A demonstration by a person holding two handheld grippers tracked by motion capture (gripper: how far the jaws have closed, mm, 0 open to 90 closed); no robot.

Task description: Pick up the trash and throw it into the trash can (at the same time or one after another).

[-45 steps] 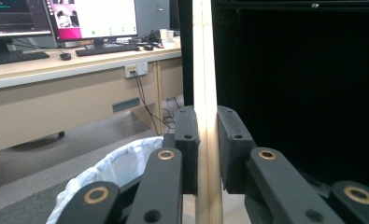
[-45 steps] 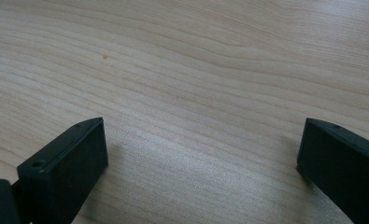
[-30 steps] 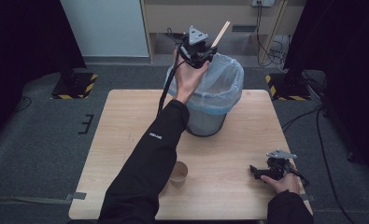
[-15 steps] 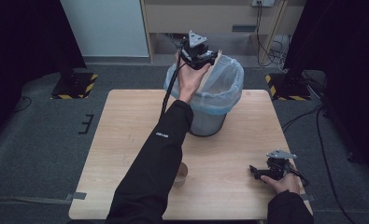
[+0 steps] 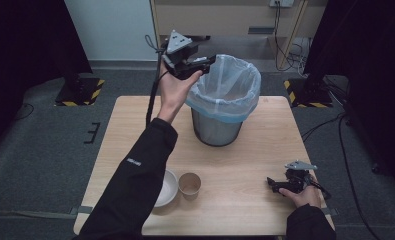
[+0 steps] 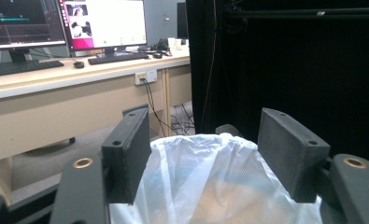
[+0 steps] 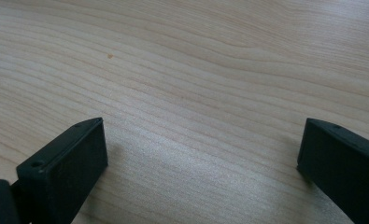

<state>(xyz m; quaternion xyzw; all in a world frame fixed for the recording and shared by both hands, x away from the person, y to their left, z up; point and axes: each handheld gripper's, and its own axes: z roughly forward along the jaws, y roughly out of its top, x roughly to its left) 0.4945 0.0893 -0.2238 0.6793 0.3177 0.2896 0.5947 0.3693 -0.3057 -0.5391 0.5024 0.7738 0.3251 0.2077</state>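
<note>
Left tool [image 5: 205, 62] is raised at the 11 o'clock edge of the bin [image 5: 224, 100]. A second ago it stood over the bin's mouth pinching a flat wooden stick that jutted up to 1 o'clock. The stick has left the jaws since then, and where it lies now cannot be seen. The jaws have just been opening. In the left gripper view they [image 6: 210, 158] stand spread with nothing between them, the white liner [image 6: 219, 182] showing beyond the gap.

Hand and tool have shifted toward 9 o'clock, off the bin's centre to its rim.

Bin stands on the counter [image 5: 265, 145] at about 12 o'clock from centre, upright and lined with a pale bag. Its inside is hard to make out from the high view.

With the sleeve drawn aside, the paper cup [image 5: 189, 184] is in full view at 7 o'clock on the counter. A white bowl [image 5: 166, 187] sits just beside it, partly covered by the sleeve [image 5: 135, 175].

Right tool [image 5: 277, 182] has stayed in place at 4 o'clock, resting on the counter. Its jaws [image 7: 201, 163] are spread wide over bare wood, holding nothing.
</note>
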